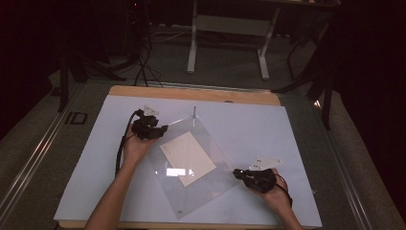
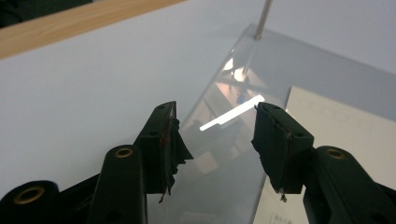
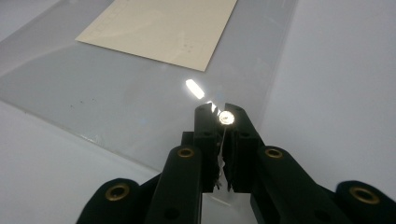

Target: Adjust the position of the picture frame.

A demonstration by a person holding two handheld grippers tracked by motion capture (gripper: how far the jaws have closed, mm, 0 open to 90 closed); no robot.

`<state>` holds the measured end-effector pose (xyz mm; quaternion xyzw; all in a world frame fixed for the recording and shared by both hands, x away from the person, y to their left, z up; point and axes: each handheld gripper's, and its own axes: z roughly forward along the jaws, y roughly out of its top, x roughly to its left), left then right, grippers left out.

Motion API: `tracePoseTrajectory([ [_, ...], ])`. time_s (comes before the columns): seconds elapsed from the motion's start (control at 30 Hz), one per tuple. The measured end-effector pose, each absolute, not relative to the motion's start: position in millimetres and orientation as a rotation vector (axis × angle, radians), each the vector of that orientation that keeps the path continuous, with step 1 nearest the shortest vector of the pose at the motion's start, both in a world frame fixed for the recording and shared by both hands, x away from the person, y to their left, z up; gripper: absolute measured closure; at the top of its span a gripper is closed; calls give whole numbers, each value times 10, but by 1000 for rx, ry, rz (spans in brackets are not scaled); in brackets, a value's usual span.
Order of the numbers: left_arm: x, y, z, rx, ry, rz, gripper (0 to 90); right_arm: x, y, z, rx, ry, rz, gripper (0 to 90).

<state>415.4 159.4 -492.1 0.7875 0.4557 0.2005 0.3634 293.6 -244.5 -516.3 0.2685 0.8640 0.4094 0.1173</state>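
High view, table: I see a white board (image 1: 249, 124) lying on a wooden tabletop (image 1: 191, 92), with a clear acrylic sheet (image 1: 210, 167) set diamond-wise on it and a cream paper card (image 1: 187, 158) under or on the sheet near its middle.
High view, post: a thin metal post (image 1: 194, 111) stands upright at the sheet's far corner; a small screw (image 1: 180, 212) sits at the near corner.
High view, left gripper: my left gripper (image 1: 165, 129) sits at the sheet's left edge, held in the left hand (image 1: 136, 146); jaw gap too small to judge here.
High view, right gripper: my right gripper (image 1: 235, 173) is at the sheet's right corner, in the right hand (image 1: 273, 191).
Left gripper view, jaws: the left gripper (image 2: 215, 128) stands wide apart and grips nothing — the sheet's edge (image 2: 224, 154) runs between the two pads (image 2: 275, 140), untouched.
Left gripper view, beyond: the post (image 2: 262, 18) rises at the far corner; the card (image 2: 336, 126) lies to the right.
Right gripper view, jaws: the right gripper (image 3: 224, 116) is pressed together — a small shiny metal stud (image 3: 226, 117) shows right at the tips, seemingly pinched, at the sheet's (image 3: 140, 93) corner.
Right gripper view, beyond: the card (image 3: 163, 28) lies farther up on the sheet.
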Motion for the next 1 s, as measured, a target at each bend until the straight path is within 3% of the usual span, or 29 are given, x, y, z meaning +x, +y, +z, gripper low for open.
tracePoseTrajectory([
  [0.87, 4665, 1099, -4950, 2046, 1059, 463, 498, 2890, -2453, -5194, 832, 2481, 1239, 835],
  [1.0, 4718, 1056, -4986, 2027, 1042, 450, 532, 2881, -2453, -5198, 827, 2472, 1236, 836],
])
